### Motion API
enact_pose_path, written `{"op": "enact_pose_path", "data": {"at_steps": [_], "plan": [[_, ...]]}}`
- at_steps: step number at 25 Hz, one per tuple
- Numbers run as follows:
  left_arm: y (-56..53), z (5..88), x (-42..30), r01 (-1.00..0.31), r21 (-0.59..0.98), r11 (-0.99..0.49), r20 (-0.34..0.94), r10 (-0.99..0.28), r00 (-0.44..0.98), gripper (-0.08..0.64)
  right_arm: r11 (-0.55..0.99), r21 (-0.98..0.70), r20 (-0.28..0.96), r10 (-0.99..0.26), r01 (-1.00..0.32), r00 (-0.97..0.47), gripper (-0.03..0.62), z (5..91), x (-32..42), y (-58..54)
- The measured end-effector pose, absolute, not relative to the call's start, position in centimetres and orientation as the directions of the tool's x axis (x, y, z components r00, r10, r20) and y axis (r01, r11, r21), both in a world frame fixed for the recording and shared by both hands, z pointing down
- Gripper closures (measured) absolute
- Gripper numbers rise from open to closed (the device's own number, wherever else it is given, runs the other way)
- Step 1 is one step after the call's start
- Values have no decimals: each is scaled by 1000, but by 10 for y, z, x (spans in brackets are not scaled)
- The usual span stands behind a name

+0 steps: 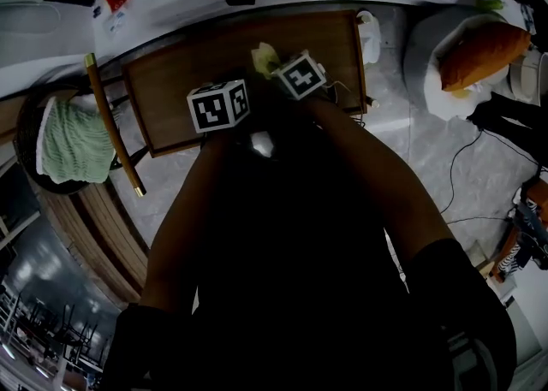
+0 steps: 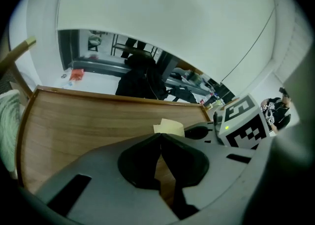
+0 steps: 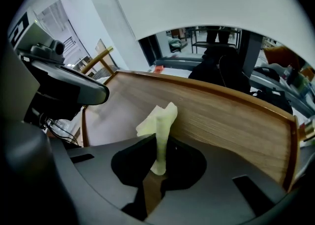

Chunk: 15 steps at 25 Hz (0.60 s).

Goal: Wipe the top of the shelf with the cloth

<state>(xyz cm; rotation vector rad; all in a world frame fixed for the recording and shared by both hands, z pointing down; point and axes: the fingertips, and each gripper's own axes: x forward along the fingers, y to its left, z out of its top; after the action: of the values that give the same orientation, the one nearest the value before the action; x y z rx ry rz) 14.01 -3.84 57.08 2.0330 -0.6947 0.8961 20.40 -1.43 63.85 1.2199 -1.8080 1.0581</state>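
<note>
The shelf top (image 1: 193, 73) is a brown wooden board with a raised rim, seen from above in the head view. My right gripper (image 3: 157, 143) is shut on a pale yellow-green cloth (image 3: 160, 120), which sticks up out of the jaws over the wood (image 3: 231, 115). In the head view the cloth (image 1: 265, 57) shows just beyond the right gripper's marker cube (image 1: 300, 75). My left gripper (image 2: 160, 138) is shut with nothing in it, low over the board (image 2: 88, 120), just left of the cloth (image 2: 170, 127). Its marker cube (image 1: 219, 105) sits beside the right one.
A green towel (image 1: 75, 145) hangs on a round wooden frame left of the shelf, with a wooden stick (image 1: 111, 124) leaning there. A white container (image 1: 370, 38) stands at the shelf's right end. An orange cushion (image 1: 484, 51) lies further right. Cables (image 1: 462, 167) run over the floor.
</note>
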Motion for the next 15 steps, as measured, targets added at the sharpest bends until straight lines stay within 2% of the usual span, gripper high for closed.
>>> {"op": "enact_pose_path", "data": {"at_steps": [15], "plan": [[-15, 571, 182, -679, 455, -577, 777, -115, 618, 549, 67, -154, 899, -405, -986, -168, 551, 629, 315, 30]]}}
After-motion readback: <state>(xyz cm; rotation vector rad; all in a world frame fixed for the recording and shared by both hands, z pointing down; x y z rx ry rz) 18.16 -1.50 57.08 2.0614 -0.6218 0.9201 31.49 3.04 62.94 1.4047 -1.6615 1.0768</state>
